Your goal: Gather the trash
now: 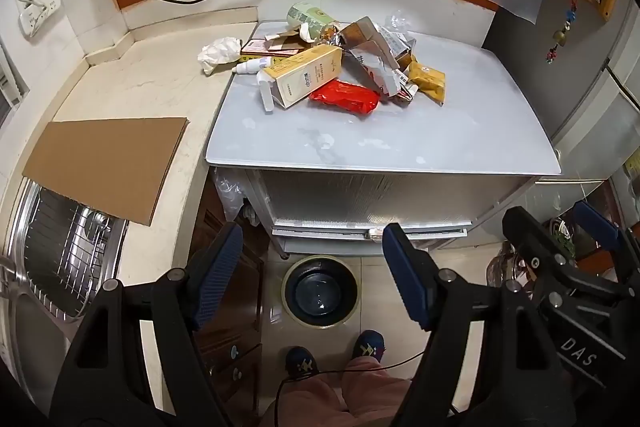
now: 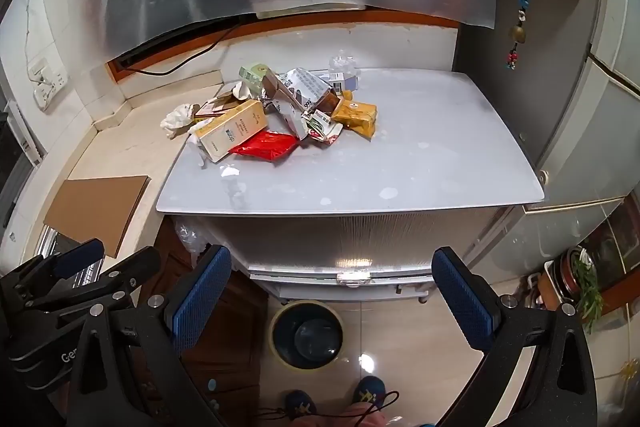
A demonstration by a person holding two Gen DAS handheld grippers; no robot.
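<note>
While both the left gripper (image 1: 312, 279) and right gripper (image 2: 334, 297) hang wide open and empty, the loosely heaped pile of crumpled wrappers and cartons (image 1: 332, 67) could scatter off the pale grey tabletop (image 1: 380, 143) if nudged, probably missing the dark round bin (image 1: 320, 293).

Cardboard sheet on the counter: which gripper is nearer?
Left. The left gripper is open beside the cardboard sheet, which lies on its side; the right gripper, also open, is held farther away.

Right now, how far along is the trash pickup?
Nothing looks done: the bin on the floor looks empty. Nothing in hand: left claw and right claw are open, short of the table. Left: the whole trash pile, including the red packet and crumpled tissue.
</note>
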